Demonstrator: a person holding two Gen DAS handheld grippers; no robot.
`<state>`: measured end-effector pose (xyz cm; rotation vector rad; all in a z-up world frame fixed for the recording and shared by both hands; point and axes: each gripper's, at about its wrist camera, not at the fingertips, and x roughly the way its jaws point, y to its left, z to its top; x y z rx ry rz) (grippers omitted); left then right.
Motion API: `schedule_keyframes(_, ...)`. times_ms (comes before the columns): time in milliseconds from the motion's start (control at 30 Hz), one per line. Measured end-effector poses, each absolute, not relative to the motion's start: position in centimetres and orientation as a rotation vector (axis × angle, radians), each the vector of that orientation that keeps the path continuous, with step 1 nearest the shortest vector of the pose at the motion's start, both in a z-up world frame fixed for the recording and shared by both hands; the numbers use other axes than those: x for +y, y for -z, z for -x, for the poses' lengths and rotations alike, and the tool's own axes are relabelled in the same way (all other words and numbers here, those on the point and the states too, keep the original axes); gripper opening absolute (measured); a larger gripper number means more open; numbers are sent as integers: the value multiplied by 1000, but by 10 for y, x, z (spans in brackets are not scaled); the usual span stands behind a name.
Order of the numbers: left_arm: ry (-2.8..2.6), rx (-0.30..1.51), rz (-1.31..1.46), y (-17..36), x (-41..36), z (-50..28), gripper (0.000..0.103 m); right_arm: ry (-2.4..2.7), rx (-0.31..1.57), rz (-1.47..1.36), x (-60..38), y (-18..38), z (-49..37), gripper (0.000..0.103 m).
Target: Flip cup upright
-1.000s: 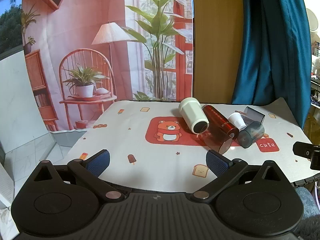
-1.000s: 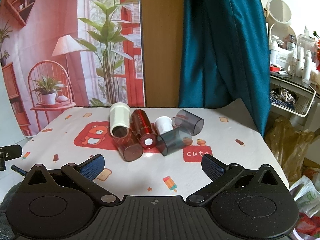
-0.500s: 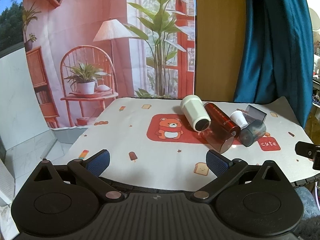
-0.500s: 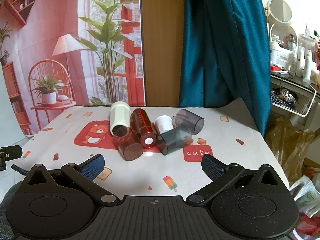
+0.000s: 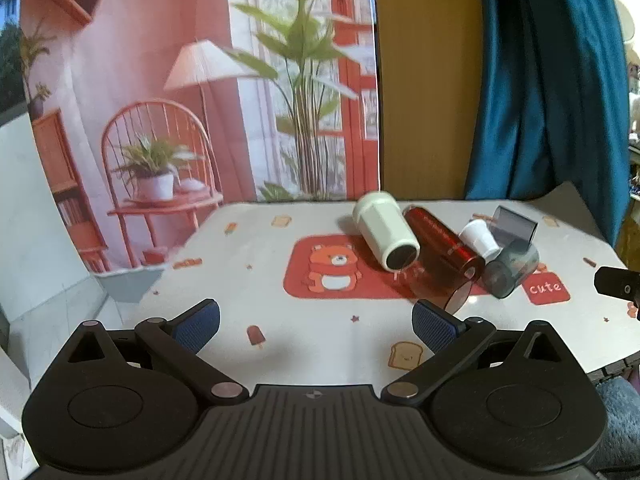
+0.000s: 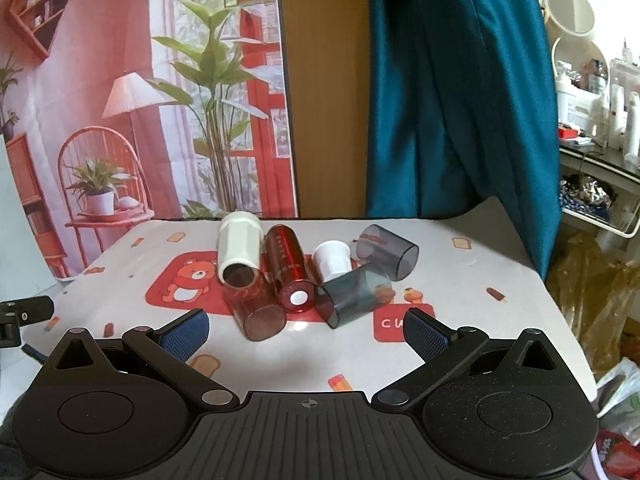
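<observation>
Several cups lie on their sides in a cluster on the printed tablecloth. A white cup (image 5: 385, 236) (image 6: 239, 249), a shiny red cup (image 5: 442, 244) (image 6: 289, 269), a clear red cup (image 5: 438, 285) (image 6: 256, 309), a small white cup (image 5: 479, 238) (image 6: 332, 260) and two smoky grey cups (image 5: 510, 268) (image 6: 354, 294), (image 6: 386, 251). My left gripper (image 5: 316, 322) is open and empty, short of the cluster and to its left. My right gripper (image 6: 306, 330) is open and empty, just in front of the cluster.
A printed backdrop (image 5: 180, 80) and a teal curtain (image 6: 460, 88) hang behind the table (image 6: 460, 272). A shelf with bottles (image 6: 600, 120) stands off the right edge. The table's left edge drops to a white floor (image 5: 48, 280).
The left gripper has moved forward and lower toward the table, so the cups look nearer. The right gripper has moved slightly closer to the cluster. The cups have not moved.
</observation>
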<state>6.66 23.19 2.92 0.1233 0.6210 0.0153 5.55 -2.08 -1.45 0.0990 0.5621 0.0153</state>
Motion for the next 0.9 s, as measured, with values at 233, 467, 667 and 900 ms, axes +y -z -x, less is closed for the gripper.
schedule_keyframes(233, 2, 704, -99, -8, 224, -102, 103, -26, 571, -107, -27, 41, -88, 103)
schedule_keyframes(467, -14, 752, -104, 9, 218, -130, 103, -56, 643, -130, -31, 69, -121, 103)
schedule_keyframes(667, -67, 793, -67, 18, 229, -150, 103, -76, 643, -18, -15, 88, -146, 103)
schedule_keyframes(900, -153, 825, -19, 24, 254, -160, 103, -204, 623, 19, 11, 112, -193, 95)
